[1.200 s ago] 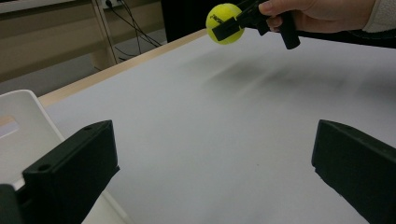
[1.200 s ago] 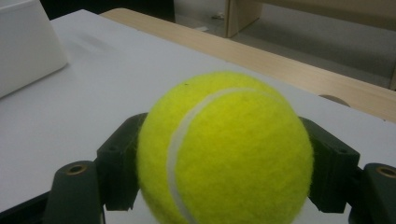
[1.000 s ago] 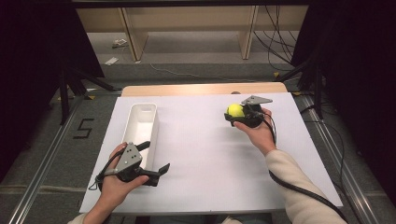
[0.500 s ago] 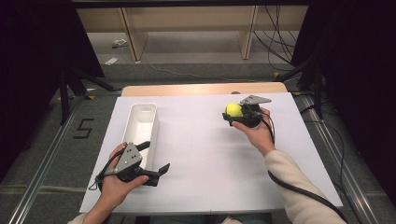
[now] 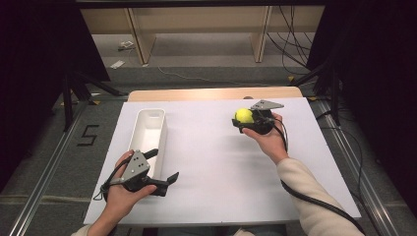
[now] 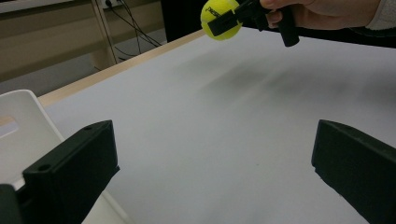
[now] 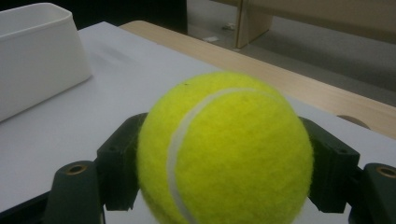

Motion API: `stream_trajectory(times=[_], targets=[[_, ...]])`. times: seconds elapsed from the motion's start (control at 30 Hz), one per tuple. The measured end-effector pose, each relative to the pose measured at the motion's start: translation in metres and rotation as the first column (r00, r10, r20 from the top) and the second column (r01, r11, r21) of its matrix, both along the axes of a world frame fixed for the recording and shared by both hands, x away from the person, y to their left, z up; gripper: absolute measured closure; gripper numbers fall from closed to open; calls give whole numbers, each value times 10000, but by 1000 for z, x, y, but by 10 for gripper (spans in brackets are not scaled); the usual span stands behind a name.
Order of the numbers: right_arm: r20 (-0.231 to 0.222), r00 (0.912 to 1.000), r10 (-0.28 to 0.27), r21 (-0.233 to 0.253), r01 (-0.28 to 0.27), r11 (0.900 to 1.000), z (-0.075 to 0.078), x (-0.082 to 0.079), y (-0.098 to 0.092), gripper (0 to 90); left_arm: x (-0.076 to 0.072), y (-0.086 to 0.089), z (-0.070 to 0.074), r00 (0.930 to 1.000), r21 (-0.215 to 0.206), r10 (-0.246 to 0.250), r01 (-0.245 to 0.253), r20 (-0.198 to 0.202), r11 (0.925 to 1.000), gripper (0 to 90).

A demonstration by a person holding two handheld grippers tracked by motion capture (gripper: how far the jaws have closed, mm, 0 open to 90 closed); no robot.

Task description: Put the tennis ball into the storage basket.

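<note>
A yellow tennis ball (image 5: 244,115) is clamped between the black jaws of my right gripper (image 5: 246,120), held a little above the white table (image 5: 211,162) at the right of middle. Up close the tennis ball (image 7: 224,149) sits between both jaws. In the left gripper view the tennis ball (image 6: 219,18) hangs at the top. My left gripper (image 5: 162,167) rests near the front left, jaws wide apart with nothing between them, beside the near end of a long white bin (image 5: 147,132).
The white bin (image 7: 37,56) stands lengthwise on the table's left side, and its corner (image 6: 18,135) lies beside my left jaw. A wooden strip (image 5: 211,93) runs along the table's far edge. Wooden shelving legs and cables lie on the floor beyond.
My right gripper with the ball has shifted slightly toward the left. The left gripper has stayed where it was.
</note>
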State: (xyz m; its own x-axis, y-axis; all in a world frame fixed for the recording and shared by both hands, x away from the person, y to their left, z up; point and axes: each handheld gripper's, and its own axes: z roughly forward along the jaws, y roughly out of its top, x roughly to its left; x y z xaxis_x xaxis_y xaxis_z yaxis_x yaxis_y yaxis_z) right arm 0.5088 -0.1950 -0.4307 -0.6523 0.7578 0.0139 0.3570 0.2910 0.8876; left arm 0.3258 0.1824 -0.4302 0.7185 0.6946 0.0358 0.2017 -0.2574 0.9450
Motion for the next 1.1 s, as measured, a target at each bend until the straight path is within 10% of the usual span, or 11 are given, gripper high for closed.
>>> stream_trajectory(times=[1.1], targets=[[223, 9990, 376, 128, -379, 9992, 8, -6, 16, 269, 0, 0, 0, 10000, 8, 1, -1, 4, 10000, 0]])
